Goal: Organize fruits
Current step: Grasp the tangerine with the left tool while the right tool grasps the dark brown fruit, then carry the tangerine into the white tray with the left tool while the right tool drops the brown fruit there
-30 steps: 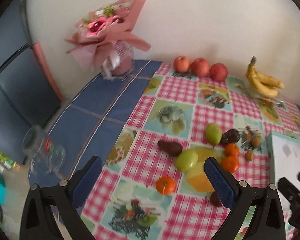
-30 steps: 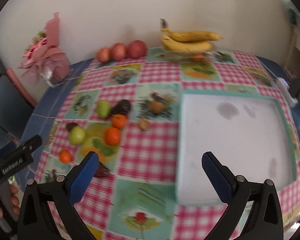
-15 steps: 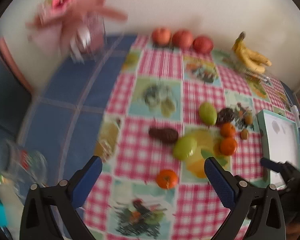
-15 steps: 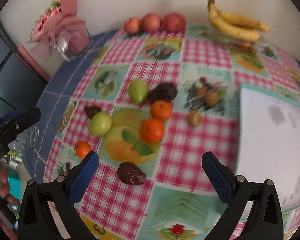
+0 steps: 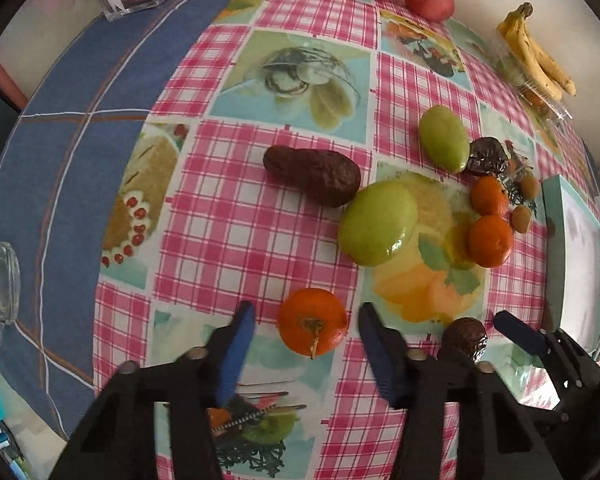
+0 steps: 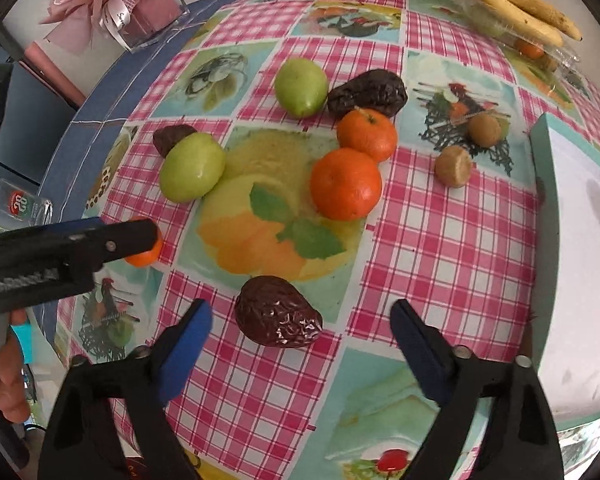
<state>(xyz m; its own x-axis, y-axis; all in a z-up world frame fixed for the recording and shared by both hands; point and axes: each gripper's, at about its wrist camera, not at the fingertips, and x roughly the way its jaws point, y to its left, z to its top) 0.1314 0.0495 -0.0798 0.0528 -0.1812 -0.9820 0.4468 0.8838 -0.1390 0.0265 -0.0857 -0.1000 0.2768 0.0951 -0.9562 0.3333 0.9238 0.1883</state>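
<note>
A: The left gripper (image 5: pixel 306 324) stands open, its blue pads either side of the tangerine (image 5: pixel 313 322), not touching.

B: The right gripper (image 6: pixel 300 326) gapes wide around the wrinkled dark fruit (image 6: pixel 278 312). Both seem at the grasping step; next, squeeze gently, then lift toward the white tray (image 6: pixel 580 240).

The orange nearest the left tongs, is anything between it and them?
Nothing visible. The orange sits on the checked tablecloth right between the open left tongs, with bare cloth on both sides. The closest other fruit, a green one, lies beyond it.
</note>
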